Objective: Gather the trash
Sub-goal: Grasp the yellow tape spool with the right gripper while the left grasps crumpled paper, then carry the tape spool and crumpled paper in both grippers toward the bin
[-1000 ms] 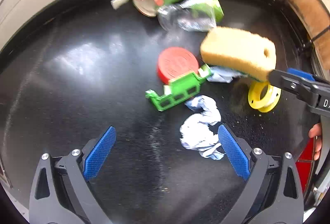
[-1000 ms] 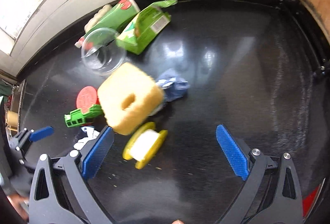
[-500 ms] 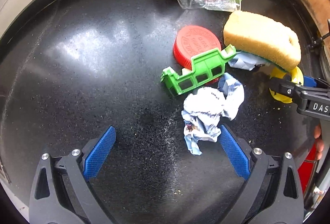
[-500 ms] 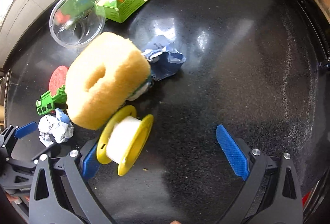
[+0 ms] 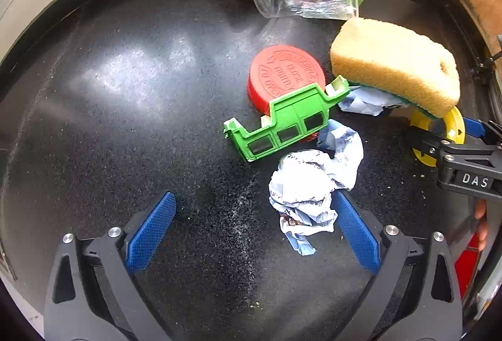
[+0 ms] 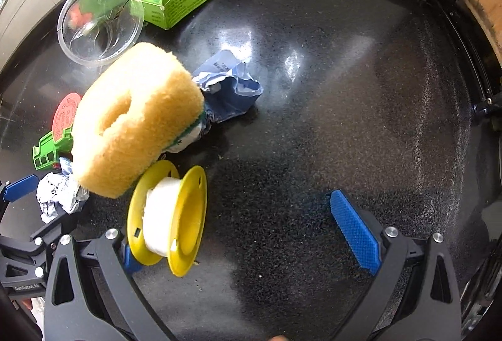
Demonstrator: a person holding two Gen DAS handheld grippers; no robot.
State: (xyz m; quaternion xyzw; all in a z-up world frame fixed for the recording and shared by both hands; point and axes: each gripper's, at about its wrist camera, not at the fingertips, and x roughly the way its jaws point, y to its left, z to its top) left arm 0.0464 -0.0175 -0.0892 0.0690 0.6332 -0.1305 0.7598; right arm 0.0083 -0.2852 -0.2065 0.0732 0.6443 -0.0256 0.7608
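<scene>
Counter [image 5: 109, 109], black and speckled, spreads beyond both sets of open jaws. Yellow sponge [image 6: 131, 118] lies ahead-left of the right gripper [image 6: 251, 234], with a yellow spool [image 6: 169, 215] against its left pad. Green plastic frame [image 5: 288, 121] lies ahead of the left gripper [image 5: 254, 228]; crumpled paper [image 5: 310, 190] touches its right pad, neither gripped.

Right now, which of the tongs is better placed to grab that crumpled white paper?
The left tongs: open, with the crumpled paper beside their right finger. The right tongs sit by the yellow spool, farther off.
</scene>
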